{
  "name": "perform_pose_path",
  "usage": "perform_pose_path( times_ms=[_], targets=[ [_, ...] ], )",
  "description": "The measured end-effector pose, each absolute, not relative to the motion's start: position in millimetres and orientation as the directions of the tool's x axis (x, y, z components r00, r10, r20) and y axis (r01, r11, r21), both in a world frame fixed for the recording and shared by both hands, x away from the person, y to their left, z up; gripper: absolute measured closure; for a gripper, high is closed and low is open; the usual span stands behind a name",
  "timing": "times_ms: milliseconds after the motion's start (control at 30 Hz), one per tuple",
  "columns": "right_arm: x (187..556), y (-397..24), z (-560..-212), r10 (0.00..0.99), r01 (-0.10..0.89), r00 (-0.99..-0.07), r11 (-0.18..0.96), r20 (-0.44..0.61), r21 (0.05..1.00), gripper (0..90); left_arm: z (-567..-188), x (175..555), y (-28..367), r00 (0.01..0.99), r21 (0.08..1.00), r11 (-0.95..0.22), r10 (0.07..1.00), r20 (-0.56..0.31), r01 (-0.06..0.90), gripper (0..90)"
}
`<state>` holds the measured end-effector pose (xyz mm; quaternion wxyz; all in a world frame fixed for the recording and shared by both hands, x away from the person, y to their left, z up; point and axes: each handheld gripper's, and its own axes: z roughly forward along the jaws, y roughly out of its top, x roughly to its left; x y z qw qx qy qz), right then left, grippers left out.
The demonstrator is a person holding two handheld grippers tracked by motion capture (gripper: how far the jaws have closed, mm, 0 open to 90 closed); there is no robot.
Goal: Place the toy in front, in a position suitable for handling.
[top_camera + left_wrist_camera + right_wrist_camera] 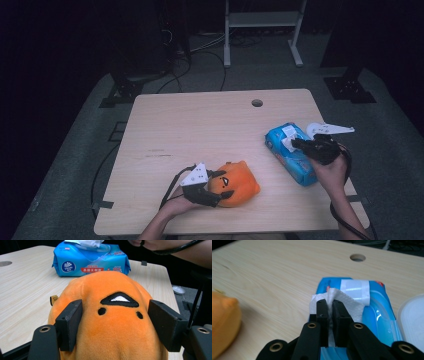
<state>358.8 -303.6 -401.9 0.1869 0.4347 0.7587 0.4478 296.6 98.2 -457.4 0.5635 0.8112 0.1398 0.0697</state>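
A: What is the largest thing here?

B: The wooden counter (210, 130). It has a round hole (257, 103) near its far edge.

A: And on the counter?

B: At the right side lies a blue tissue pack (292, 155). At the near left lies an orange plush toy (237, 184), well apart from the pack.

A: What do the tools do?

B: The left tool (117, 322) has one pad (70, 322) on each side of the toy's face and grips it. The right tool (331, 315) is closed on a white tissue (347, 303) that stands out of the pack's top.

A: Anything smaller?

B: A white lid (414, 320), just right of the pack.
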Motion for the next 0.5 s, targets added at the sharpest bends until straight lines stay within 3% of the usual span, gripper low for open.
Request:
perform_pose_path(
  times_ms=[300,500],
  targets=[
    [342,-298,-377,0.795,0.438,-0.600,0.233,0.089,0.868,84.4,-457,296,98,0.952,0.934,-0.327,0.303,-0.042,0.145,28.4],
    [320,-276,-355,0.729,0.385,-0.681,0.281,0.066,0.879,84.5,-457,296,98,0.952,0.933,-0.330,0.303,-0.038,0.142,27.6]
  ],
)
